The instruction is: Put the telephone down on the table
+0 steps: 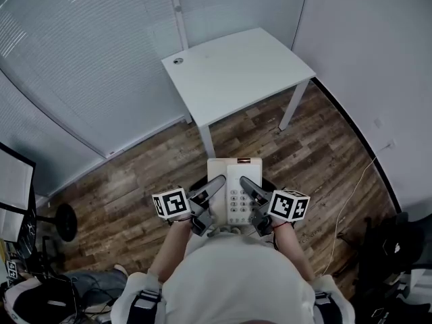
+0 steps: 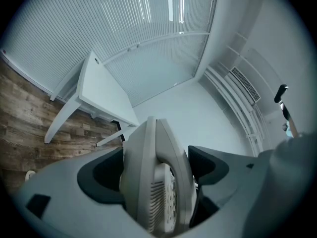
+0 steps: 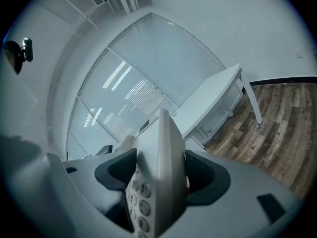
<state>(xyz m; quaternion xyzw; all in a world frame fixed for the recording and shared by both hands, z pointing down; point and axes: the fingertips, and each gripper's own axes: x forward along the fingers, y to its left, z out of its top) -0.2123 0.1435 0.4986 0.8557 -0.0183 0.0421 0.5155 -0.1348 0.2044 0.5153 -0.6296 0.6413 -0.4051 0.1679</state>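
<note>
Telephone (image 1: 233,181) hangs over the floor (image 1: 128,174), sides pinched by left gripper (image 1: 217,183) and right gripper (image 1: 246,183); mid-carry, next comes reaching the surface (image 1: 236,73) and lowering.
</note>
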